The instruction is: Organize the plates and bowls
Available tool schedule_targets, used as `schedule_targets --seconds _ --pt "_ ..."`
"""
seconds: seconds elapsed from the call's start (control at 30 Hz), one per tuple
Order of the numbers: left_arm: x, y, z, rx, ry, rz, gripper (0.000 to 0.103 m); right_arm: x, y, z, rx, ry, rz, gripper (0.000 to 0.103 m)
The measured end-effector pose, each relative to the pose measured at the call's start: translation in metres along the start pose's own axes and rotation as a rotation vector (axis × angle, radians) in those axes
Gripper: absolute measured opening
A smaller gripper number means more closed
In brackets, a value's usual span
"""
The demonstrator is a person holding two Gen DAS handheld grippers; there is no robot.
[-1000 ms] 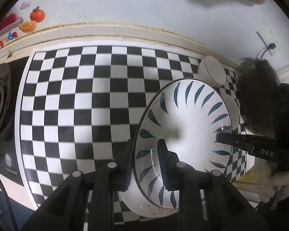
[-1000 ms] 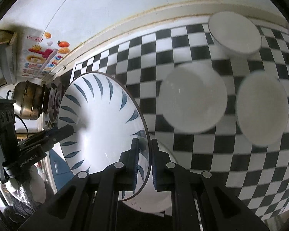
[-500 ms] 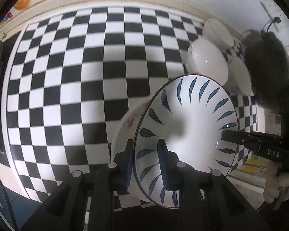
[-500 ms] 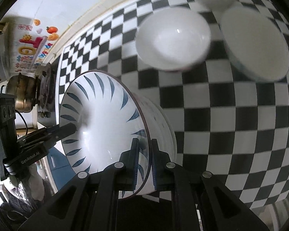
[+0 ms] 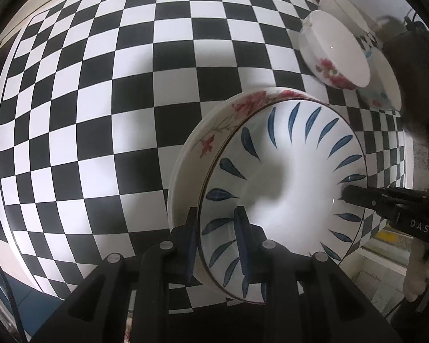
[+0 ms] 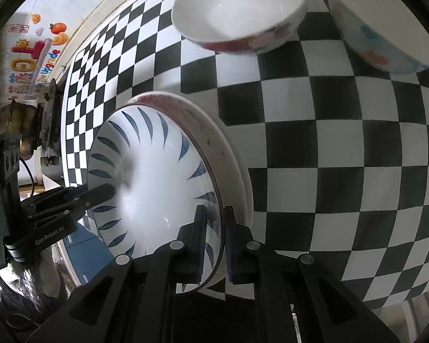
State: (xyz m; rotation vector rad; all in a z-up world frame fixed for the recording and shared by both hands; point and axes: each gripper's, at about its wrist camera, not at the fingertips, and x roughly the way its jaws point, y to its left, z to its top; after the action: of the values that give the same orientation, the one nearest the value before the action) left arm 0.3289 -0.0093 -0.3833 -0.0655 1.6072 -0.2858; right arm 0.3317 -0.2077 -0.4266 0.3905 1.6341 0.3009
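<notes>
You've got both grippers clamped on the blue-leaf plate (image 5: 286,177): L gripper (image 5: 216,237) on near rim, R gripper (image 6: 213,238) opp. rim. Plate sits in floral plate (image 5: 214,131) on checkered desk (image 5: 100,100); two bowls (image 6: 237,8) nearby.

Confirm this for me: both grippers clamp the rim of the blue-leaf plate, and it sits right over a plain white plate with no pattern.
Not quite. Both the left gripper and right gripper do clamp the blue-leaf plate, but the plate under it is not plain: the left wrist view shows red flowers on its rim.
</notes>
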Motion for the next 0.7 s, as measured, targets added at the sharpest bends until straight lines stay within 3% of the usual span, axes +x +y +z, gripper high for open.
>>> schedule_targets --seconds 0.33,0.7 --pt "0.008 -0.005 -0.002 0.003 0.002 0.02 0.022 0.006 0.008 0.005 -0.033 -0.003 -0.044 0.014" --pt "0.015 0.002 -0.007 -0.044 0.052 -0.035 0.023 0.007 0.009 0.007 0.0 0.014 -0.028 0.024"
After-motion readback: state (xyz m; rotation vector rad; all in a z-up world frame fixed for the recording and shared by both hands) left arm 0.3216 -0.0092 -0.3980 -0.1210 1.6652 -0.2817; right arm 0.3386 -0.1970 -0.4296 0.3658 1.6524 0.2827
